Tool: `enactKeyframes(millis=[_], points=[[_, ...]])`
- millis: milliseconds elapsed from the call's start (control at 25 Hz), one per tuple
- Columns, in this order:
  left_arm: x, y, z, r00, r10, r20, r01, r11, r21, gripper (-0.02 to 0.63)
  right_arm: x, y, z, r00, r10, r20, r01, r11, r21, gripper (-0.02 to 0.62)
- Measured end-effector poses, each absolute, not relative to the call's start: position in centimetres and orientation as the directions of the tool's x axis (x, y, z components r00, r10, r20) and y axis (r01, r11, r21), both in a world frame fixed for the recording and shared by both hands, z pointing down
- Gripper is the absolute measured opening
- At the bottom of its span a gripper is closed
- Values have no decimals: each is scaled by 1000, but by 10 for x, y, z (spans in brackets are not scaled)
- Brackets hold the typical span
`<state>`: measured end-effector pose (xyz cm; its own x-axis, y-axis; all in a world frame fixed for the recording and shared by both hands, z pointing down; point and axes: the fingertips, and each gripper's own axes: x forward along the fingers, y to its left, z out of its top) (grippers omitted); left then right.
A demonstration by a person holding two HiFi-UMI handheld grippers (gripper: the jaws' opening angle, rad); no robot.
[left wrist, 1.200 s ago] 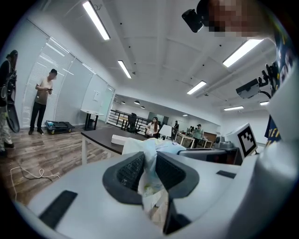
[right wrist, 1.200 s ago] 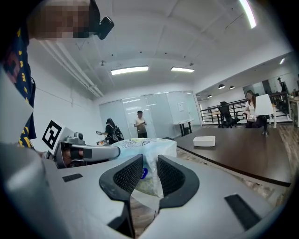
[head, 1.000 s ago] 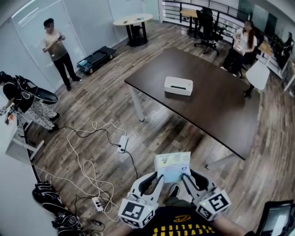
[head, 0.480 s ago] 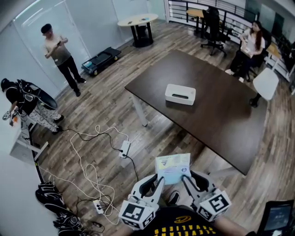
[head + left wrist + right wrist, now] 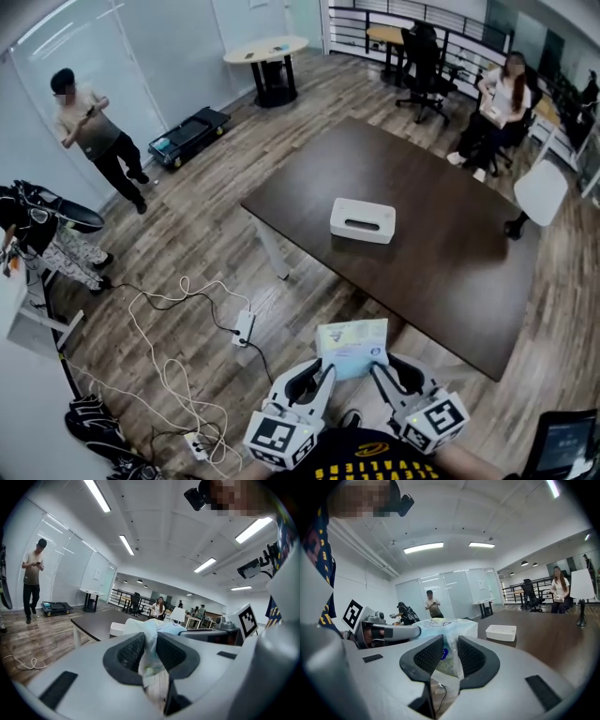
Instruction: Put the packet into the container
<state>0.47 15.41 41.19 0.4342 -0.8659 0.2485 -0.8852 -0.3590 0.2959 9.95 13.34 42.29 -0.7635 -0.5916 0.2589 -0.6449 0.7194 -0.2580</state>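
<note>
Item: packet [image 5: 352,343], pale and flat, printed face up, was held in the air at the near edge of the scene, over the wooden floor and short of the table [image 5: 450,272]. Holders: left gripper [image 5: 325,368] was clenched on the packet's near-left edge, with film bunched between its ribbed pads; right gripper [image 5: 377,366] was likewise clamped on the near-right edge, so the packet hung between the two and stretched away from the person. Target: container [image 5: 362,220], a white open box, stood on the dark table, towards its left end and back from its near edge, nothing visible inside it. Key relation: the container lay far of the packet, almost straight ahead and well apart from it, with open floor and the table's near edge between them. Its long axis ran left to right, roughly square to the line of approach, and the packet's long side ran nearly parallel to it. Neither gripper was clearly nearer; the box sat perhaps a shade to the right of the midline. Other stock: loose cables [image 5: 178,319] and a power strip lay on the floor at near left. Change against the earlier frames: the table and container had drawn nearer in the head view, while both grips and the packet's pose were unaltered.
</note>
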Motion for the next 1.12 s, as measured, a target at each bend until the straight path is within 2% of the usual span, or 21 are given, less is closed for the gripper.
enactKeyframes(millis=[640, 1120], points=[[-90, 18, 410, 545, -810, 216, -820, -462, 337, 80, 7, 10, 419, -676, -669, 308, -736, 636, -233, 106], [-98, -45, 411, 576, -782, 238, -802, -484, 350, 80, 0, -49, 421, -647, -689, 325, -762, 602, -240, 104]])
